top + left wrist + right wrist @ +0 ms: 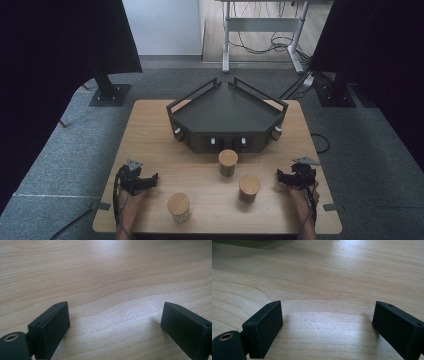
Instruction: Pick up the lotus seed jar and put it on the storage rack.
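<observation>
Standing upright, long axes vertical, three wooden canisters sit on the tabletop (150,125): one (178,207) at 6 o'clock, one (228,162) centre, one (249,187) at 5. Left gripper (152,178) and right gripper (281,176) rest with jaws apart, holding nothing.

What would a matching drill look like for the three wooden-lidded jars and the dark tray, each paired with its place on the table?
Things:
1. near-left jar
2. middle jar
3. right jar
4. dark tray

Places:
A. far half of the table, behind the jars
B. just in front of the tray
C. nearest the left gripper
D. nearest the right gripper

Pairs: 1-C, 2-B, 3-D, 4-A
</observation>
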Demonstrator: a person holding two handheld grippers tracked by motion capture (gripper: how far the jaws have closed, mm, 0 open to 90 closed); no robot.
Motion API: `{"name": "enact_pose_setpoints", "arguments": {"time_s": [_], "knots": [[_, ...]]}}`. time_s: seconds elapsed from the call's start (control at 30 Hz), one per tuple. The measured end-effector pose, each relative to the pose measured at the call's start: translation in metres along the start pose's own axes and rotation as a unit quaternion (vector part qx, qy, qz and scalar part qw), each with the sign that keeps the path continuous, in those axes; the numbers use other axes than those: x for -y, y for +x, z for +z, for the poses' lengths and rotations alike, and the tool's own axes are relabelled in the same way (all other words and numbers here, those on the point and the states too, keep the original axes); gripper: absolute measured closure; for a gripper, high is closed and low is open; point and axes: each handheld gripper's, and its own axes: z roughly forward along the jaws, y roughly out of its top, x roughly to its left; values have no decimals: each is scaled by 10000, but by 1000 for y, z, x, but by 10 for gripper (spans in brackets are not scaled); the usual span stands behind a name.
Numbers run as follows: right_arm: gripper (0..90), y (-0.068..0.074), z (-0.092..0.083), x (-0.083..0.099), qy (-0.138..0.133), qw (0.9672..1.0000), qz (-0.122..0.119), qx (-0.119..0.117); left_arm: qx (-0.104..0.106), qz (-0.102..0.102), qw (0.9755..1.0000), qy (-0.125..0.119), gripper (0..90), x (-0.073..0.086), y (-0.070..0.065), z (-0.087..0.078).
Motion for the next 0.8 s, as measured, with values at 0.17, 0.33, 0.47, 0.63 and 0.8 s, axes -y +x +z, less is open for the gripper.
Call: {"name": "enact_pose_setpoints", "arguments": {"time_s": [0.17, 0.33, 0.47, 0.63, 0.8], "knots": [[88, 0, 0, 0, 1, 10000, 1, 0, 10, 15, 10000, -3, 77, 1, 0, -1], [88, 0, 0, 0, 0, 10000, -1, -3, 41, 74, 9998, -183, 103, 2, 0, -5], [88, 0, 0, 0, 1, 10000, -1, -4, 132, 37, 9992, -366, 103, 3, 0, -7], [88, 0, 0, 0, 1, 10000, -11, -14, 187, 46, 9982, -565, 107, 2, -1, -12], [88, 0, 0, 0, 0, 10000, -25, -29, 255, 46, 9973, -682, 110, 2, -2, -15]]}}
